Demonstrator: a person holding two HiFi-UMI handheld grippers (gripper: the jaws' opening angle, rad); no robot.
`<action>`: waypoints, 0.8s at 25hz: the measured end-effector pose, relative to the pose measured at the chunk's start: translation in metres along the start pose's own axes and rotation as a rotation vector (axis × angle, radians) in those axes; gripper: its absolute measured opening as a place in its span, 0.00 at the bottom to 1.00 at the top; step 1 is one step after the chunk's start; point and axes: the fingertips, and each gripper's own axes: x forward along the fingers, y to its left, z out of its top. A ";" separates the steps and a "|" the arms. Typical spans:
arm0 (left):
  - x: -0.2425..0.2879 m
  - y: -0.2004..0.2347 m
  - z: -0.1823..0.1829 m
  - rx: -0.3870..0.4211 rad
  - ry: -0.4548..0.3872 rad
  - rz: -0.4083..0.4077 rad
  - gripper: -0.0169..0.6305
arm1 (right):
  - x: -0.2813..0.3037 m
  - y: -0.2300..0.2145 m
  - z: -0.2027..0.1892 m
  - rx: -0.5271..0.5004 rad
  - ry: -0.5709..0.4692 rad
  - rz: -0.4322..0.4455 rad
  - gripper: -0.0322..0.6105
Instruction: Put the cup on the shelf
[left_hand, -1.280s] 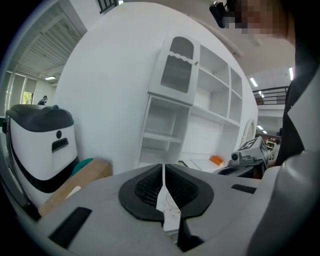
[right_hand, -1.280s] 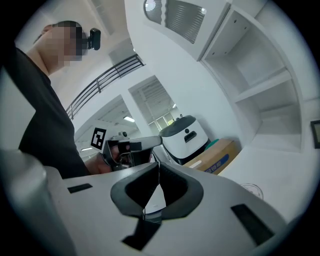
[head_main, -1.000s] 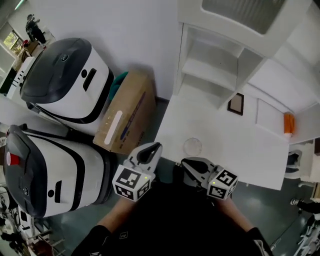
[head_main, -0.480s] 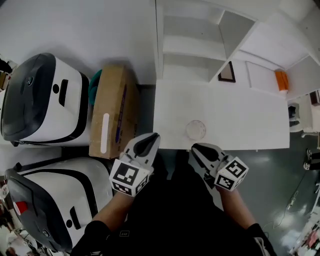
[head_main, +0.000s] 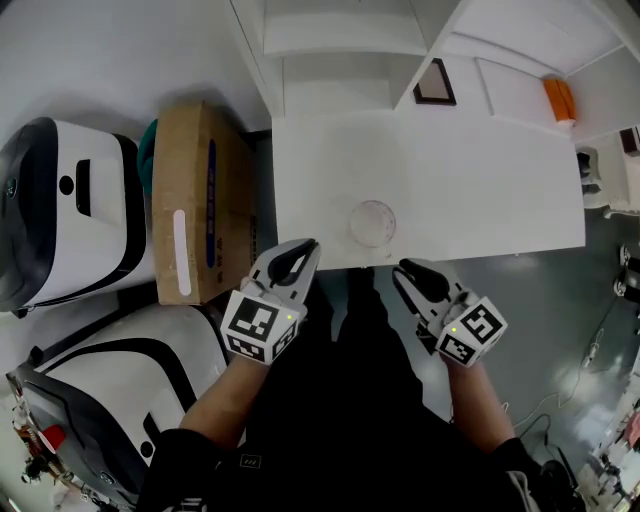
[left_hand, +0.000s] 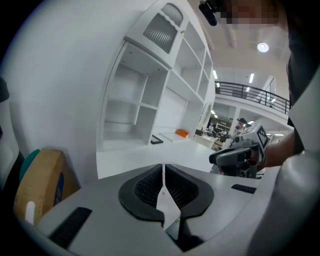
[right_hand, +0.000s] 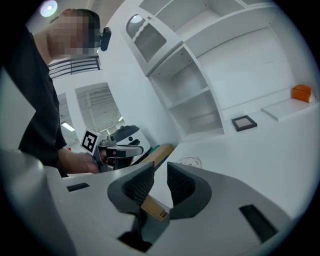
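A clear cup (head_main: 372, 222) stands upright on the white table (head_main: 480, 170), near its front edge; in the right gripper view the cup (right_hand: 189, 162) shows just beyond the jaws. The white shelf unit (head_main: 340, 40) rises at the table's far side, its compartments bare. My left gripper (head_main: 300, 258) hovers at the front edge, left of the cup, jaws shut and empty (left_hand: 163, 167). On the cup's right, my right gripper (head_main: 412, 275) is just short of the edge. Its jaws (right_hand: 160, 170) are opening, a narrow gap with nothing in it.
A dark picture frame (head_main: 435, 82) and an orange object (head_main: 560, 98) lie at the back of the table. A cardboard box (head_main: 195, 200) stands on the floor left of the table, beside two big white-and-black machines (head_main: 60, 220).
The head view has swung, so the table and shelf now sit higher and more central. Both grippers keep their place by the front edge. The cup has not moved on the table.
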 end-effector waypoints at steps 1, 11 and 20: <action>0.004 -0.001 -0.004 0.000 0.010 -0.004 0.07 | -0.001 -0.004 -0.006 -0.001 0.007 -0.006 0.13; 0.034 -0.022 -0.033 0.015 0.089 -0.082 0.07 | 0.017 -0.033 -0.057 0.025 0.041 0.010 0.31; 0.049 -0.010 -0.040 0.011 0.106 -0.105 0.07 | 0.053 -0.043 -0.079 0.046 0.072 0.008 0.32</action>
